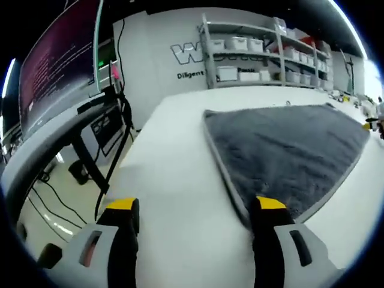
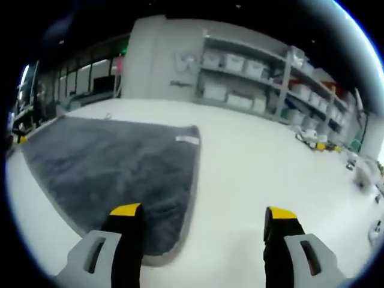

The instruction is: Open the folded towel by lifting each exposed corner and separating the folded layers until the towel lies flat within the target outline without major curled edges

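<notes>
A dark grey towel (image 1: 288, 150) lies spread on the white table (image 1: 174, 180), its near corner by my right-hand fingertip in the left gripper view. My left gripper (image 1: 195, 207) is open, hovering over the table at the towel's near-left edge, holding nothing. In the right gripper view the same towel (image 2: 114, 162) spreads to the left, with a small white label (image 2: 187, 140) at its far right corner. My right gripper (image 2: 204, 211) is open, its left fingertip (image 2: 126, 211) over the towel's near corner and its right one over bare table.
A large monitor (image 1: 60, 66) on a black stand rises left of the table, with cables on the floor below. White shelving (image 1: 264, 54) with bins lines the back wall. Small items (image 2: 318, 141) lie on the table's far right. Bare tabletop (image 2: 258, 162) stretches right of the towel.
</notes>
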Tool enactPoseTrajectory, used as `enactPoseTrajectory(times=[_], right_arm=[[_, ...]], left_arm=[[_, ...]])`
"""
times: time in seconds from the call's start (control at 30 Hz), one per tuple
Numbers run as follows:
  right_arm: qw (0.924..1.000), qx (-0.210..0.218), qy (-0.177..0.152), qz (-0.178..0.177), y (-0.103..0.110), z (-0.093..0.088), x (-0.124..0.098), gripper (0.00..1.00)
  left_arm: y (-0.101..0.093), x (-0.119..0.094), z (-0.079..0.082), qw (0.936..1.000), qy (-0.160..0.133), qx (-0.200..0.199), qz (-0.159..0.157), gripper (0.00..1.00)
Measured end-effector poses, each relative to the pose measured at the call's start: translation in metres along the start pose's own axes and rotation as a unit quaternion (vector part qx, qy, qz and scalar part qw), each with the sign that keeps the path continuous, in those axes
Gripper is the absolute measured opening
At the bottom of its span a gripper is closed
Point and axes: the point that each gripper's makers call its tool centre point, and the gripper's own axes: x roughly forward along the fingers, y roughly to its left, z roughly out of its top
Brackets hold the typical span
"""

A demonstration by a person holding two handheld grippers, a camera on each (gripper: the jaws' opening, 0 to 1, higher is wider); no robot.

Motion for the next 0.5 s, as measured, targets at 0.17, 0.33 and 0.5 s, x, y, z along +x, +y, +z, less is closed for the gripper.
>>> enactPoseTrajectory(times=[0.17,0.33,0.5], right_arm=[[0.9974,-0.046,0.025,-0.05,-0.021,-0.015,-0.01,0.78],[0.9985,-0.018,-0.011,-0.05,-0.019,-0.007,-0.021,0.78],[0.9977,-0.008,-0.063,-0.022,0.002,0.012,-0.045,0.87]], left_arm=[[0.009,0.0,-0.005,0.9998,-0.008,-0.015,0.005,0.72],[-0.002,-0.011,-0.006,0.9996,-0.015,-0.021,-0.009,0.67],[-0.048,-0.039,0.016,0.9944,-0.068,-0.001,-0.081,0.81]])
